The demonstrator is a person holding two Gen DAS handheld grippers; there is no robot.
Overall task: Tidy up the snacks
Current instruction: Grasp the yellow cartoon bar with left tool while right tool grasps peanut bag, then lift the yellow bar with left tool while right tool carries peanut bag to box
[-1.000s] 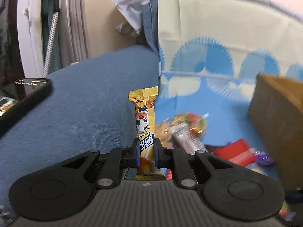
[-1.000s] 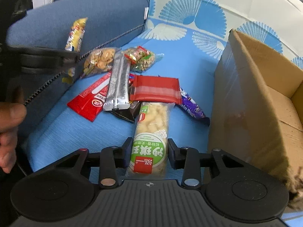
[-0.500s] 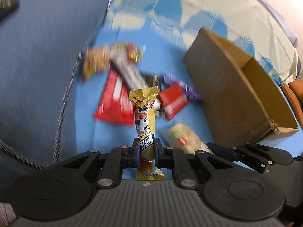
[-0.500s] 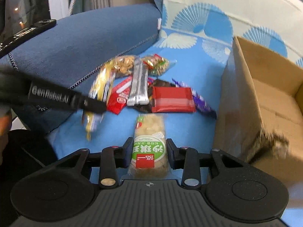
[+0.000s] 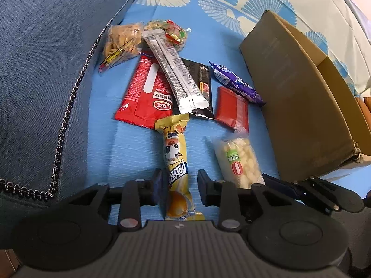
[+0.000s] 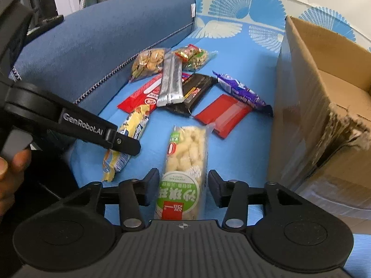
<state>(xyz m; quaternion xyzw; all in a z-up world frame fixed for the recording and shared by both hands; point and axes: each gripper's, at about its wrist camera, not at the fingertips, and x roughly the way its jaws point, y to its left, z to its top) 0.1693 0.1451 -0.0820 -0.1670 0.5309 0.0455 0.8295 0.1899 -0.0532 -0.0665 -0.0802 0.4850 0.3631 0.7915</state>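
Both grippers have let go since a moment ago: left gripper is sitting open around the yellow cartoon snack bar, right gripper open around the clear puffed-rice pack. Everything's still lying on the blue cushion; brown cardboard box is looking empty, so barely started.

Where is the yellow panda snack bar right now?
In the left wrist view, the yellow panda snack bar lies on the blue cover between the open left hand-held gripper fingers, below the red packet.
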